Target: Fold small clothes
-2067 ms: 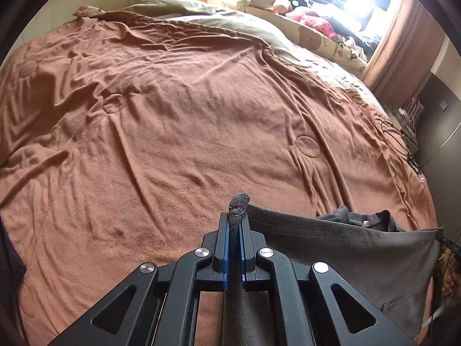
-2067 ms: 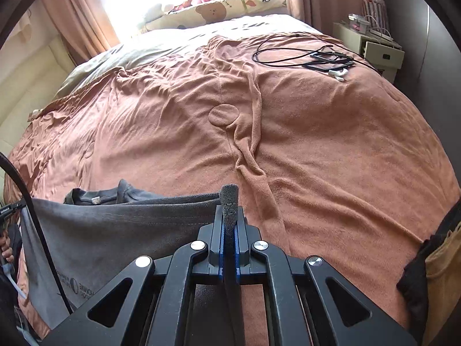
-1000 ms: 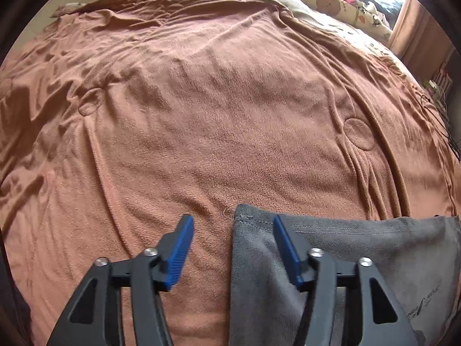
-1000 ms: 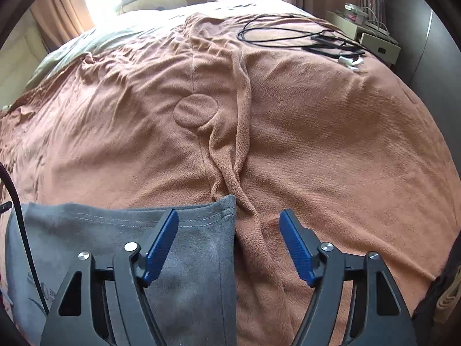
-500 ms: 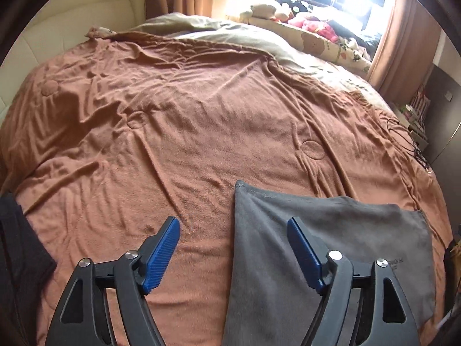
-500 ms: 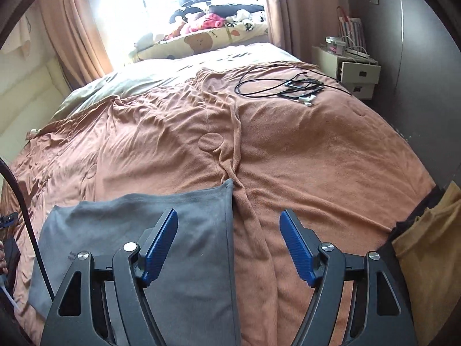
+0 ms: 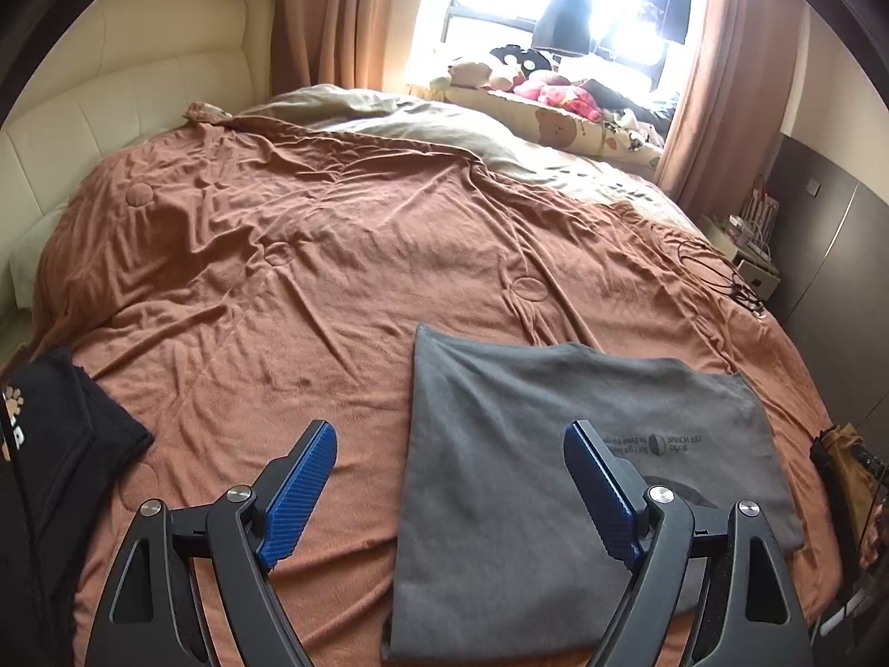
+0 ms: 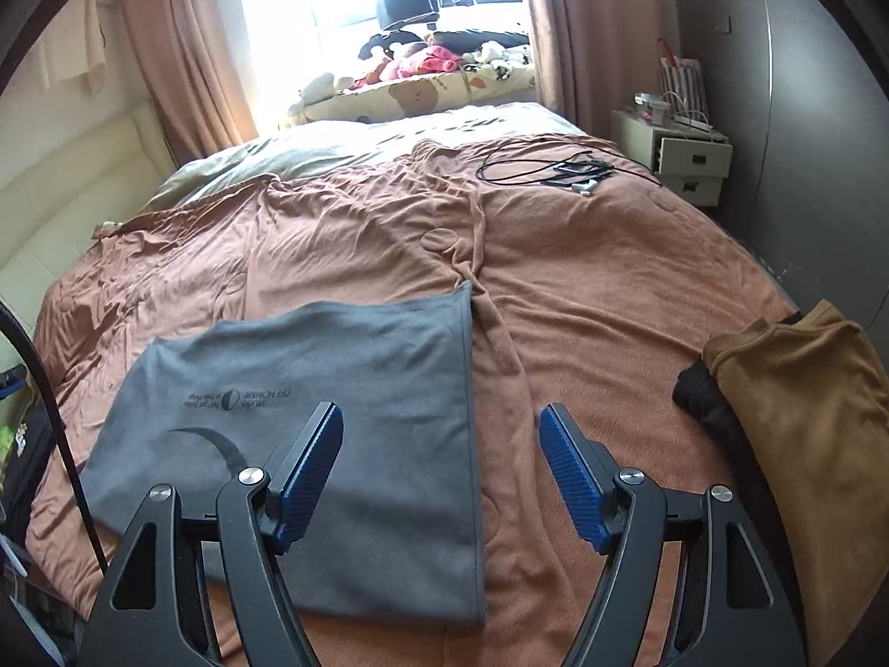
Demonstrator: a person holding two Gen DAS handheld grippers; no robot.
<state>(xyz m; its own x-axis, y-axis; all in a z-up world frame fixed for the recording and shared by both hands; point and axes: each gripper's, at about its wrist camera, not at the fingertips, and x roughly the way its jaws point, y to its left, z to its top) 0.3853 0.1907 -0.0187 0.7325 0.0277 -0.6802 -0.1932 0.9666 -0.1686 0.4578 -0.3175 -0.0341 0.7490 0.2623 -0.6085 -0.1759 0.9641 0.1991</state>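
Both claws have let go of the grey T-shirt [image 7: 578, 478] and pulled back and up from it; two seconds ago each was clenched on a corner of its hem. Left claw [image 7: 450, 492] now released, jaws wide, nothing between the pads. Right claw [image 8: 439, 469] same, released and empty. Shirt lies flat on the brown bedspread [image 7: 311, 255], folded in half, print side up, near the bed's front edge. Black garment [image 7: 61, 444] sits well left of the shirt, tan garment [image 8: 800, 389] well right of it.

Risks, as I judge them: next fold needs a pinch on a doubled edge, and grabbing only the top layer would peel the fold open. Soft, wrinkled bedspread could get caught in the claw with the shirt.
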